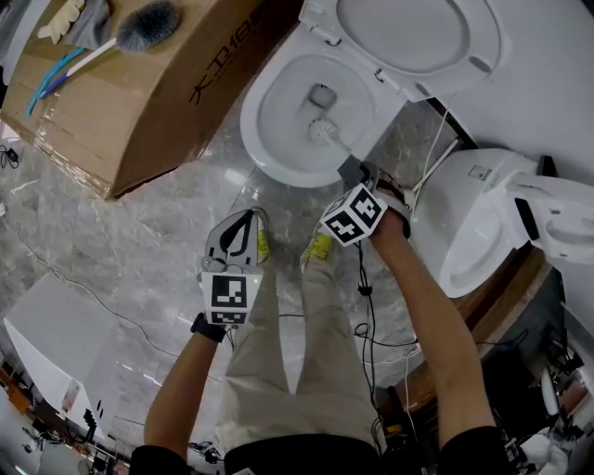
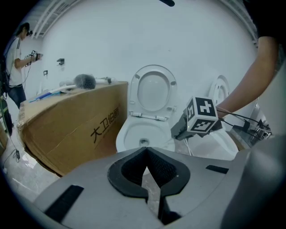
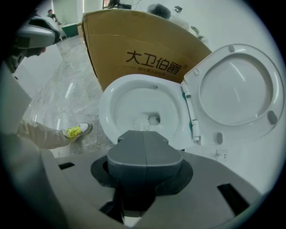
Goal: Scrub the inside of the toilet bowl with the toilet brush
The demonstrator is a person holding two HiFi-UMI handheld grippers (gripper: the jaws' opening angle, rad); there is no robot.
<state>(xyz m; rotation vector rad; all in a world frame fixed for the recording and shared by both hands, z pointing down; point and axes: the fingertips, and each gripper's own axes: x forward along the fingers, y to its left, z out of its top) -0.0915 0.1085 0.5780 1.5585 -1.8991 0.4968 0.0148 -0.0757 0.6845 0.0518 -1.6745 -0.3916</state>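
Scrubbing looks under way, though I can't judge how much is left: the right gripper (image 1: 353,170) has its fingers clamped on the brush (image 1: 322,131), whose white bristly head sits low in the bowl (image 1: 252,121) beside the drain, while the left gripper (image 1: 243,218) hangs closed and empty.

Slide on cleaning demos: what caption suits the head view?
Right gripper holds the toilet brush inside the open toilet bowl; left gripper hangs shut, empty.

Left of the bowl (image 1: 266,109), a box (image 1: 158,102) (duster (image 1: 148,25) atop, perhaps); toilet brush (image 1: 324,131) inside
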